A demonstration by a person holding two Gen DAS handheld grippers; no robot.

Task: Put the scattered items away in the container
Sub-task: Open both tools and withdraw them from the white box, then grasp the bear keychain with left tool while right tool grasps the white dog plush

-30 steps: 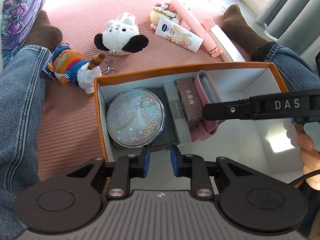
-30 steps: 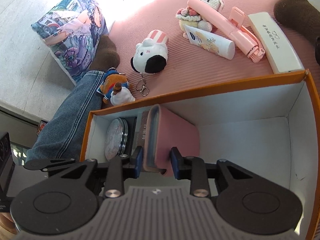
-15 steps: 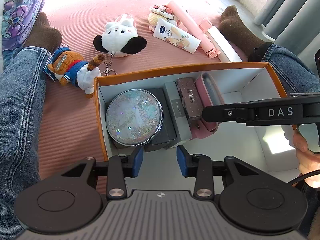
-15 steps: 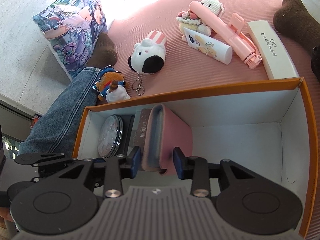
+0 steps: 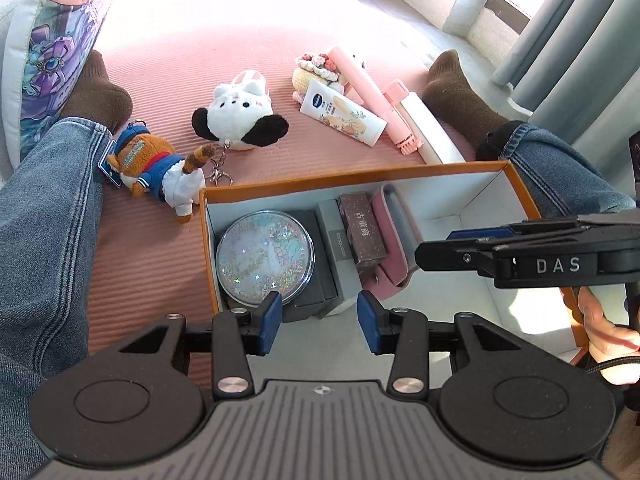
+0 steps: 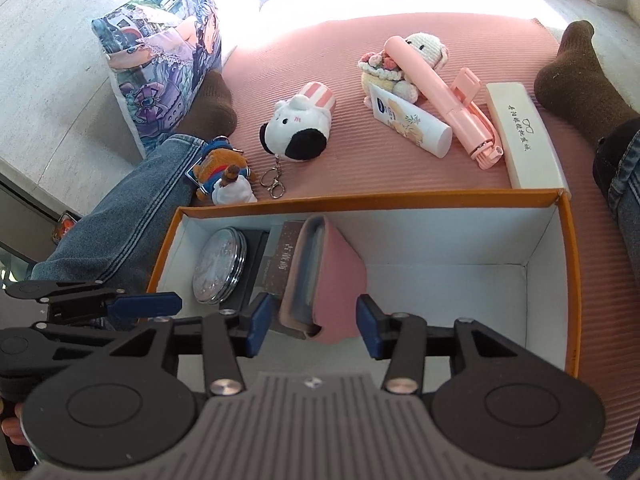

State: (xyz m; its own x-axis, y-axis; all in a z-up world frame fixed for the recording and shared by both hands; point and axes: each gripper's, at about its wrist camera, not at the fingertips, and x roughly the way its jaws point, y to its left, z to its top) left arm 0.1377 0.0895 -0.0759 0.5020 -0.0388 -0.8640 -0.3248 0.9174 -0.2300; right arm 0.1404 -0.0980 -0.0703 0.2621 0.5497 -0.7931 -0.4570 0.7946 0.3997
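The right gripper, jaws just widened, straddles the pink case in the orange box without pressing it. The left gripper is released and empty. "DAS" marks the right gripper; the grey box perhaps reads "tonguos".

Black plastic left hand-held gripper w/ blue pads, silver screws, ribbed grey body. Right hand-held gripper same, marked "DAS". Person: blue denim jeans, brown socks.

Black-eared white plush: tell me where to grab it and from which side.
Grip the black-eared white plush across its white head, between the two black ears, coming from above. It lies flat on the pink mat with clear space around it; its keychain clasp trails toward the orange box.
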